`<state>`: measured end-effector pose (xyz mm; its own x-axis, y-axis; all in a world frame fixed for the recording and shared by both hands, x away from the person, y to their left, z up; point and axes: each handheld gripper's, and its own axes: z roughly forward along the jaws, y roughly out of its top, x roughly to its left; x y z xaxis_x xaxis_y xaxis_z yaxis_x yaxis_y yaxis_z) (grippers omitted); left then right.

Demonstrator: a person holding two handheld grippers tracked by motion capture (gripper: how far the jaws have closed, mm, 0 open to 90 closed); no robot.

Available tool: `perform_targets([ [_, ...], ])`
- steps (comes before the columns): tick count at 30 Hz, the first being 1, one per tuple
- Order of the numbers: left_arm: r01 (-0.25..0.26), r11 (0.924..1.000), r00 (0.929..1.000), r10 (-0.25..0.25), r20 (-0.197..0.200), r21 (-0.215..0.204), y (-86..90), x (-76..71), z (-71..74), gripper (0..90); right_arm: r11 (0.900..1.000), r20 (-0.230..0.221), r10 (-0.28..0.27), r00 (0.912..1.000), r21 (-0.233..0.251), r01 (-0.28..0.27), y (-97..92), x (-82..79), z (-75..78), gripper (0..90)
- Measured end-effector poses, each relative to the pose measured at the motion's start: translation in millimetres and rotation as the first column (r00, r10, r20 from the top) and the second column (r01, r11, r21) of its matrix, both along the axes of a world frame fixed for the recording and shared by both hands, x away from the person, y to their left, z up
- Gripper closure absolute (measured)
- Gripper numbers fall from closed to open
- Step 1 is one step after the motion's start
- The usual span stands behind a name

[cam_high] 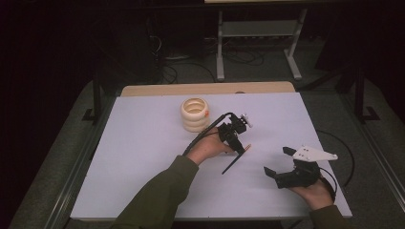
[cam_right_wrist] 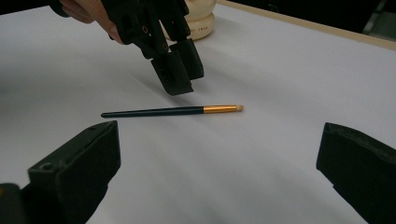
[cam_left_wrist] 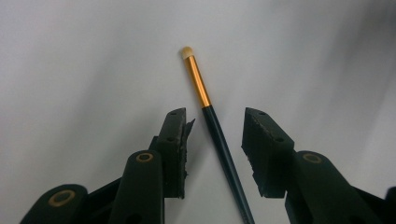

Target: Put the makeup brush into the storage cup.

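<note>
A thin make-up brush (cam_high: 235,161) lies flat on the white table (cam_high: 143,157); it has a dark handle, a gold ferrule and a pale tip. My left gripper (cam_high: 239,145) points down over it. In the left gripper view the brush (cam_left_wrist: 219,135) runs between the two jaws of the left gripper (cam_left_wrist: 215,113), with a gap on each side and neither pad touching it. The right gripper view shows the brush (cam_right_wrist: 163,112) on the table just under the left gripper (cam_right_wrist: 180,81). My right gripper (cam_high: 277,160) rests at the right, jaws wide open and empty (cam_right_wrist: 219,135).
A stack of cream rings (cam_high: 195,114) stands at the far middle of the table, also seen behind the left hand (cam_right_wrist: 198,18). A wooden strip (cam_high: 205,88) runs along the far edge. Cables trail from both grippers.
</note>
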<state>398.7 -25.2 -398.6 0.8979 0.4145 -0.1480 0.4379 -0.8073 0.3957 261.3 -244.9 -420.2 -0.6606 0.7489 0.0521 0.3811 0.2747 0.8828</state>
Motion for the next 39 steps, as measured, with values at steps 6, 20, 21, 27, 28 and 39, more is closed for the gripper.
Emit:
perform_targets([
  [6, -0.009, 0.9996, 0.9999, 0.009, -0.005, 0.027, -5.0, 1.6, -3.1, 64.3, 1.0, -0.004, -0.003, 1.0, 0.002, 0.003, 0.3, -0.3, 0.0, 0.0],
  [20, 0.002, 0.9965, 0.9999, -0.001, -0.013, 0.084, -15.5, 0.5, -10.4, 68.4, 1.0, -0.007, -0.005, 1.0, 0.002, 0.005, 0.0, -0.1, -0.2, 0.0],
  [21, 0.004, 0.9961, 0.9999, -0.002, -0.012, 0.089, -16.1, 0.4, -11.0, 68.6, 1.0, -0.007, -0.005, 1.0, 0.001, 0.005, 0.0, -0.1, -0.2, 0.0],
  [27, 0.015, 0.9941, 0.9998, -0.013, -0.015, 0.107, -20.2, -0.3, -13.5, 71.6, 1.0, -0.007, -0.007, 0.9999, 0.003, 0.007, -0.6, -0.2, 0.1, 0.0],
  [28, 0.016, 0.9937, 0.9998, -0.015, -0.013, 0.111, -20.8, -0.5, -14.3, 71.6, 1.0, -0.004, -0.006, 1.0, 0.002, 0.006, -0.7, -0.1, 0.0, 0.0],
  [39, 0.024, 0.9884, 0.9997, -0.023, -0.008, 0.15, -23.4, -0.9, -19.2, 75.3, 1.0, -0.007, -0.008, 0.9999, 0.002, 0.008, -0.5, -0.2, 0.2, 0.0],
])
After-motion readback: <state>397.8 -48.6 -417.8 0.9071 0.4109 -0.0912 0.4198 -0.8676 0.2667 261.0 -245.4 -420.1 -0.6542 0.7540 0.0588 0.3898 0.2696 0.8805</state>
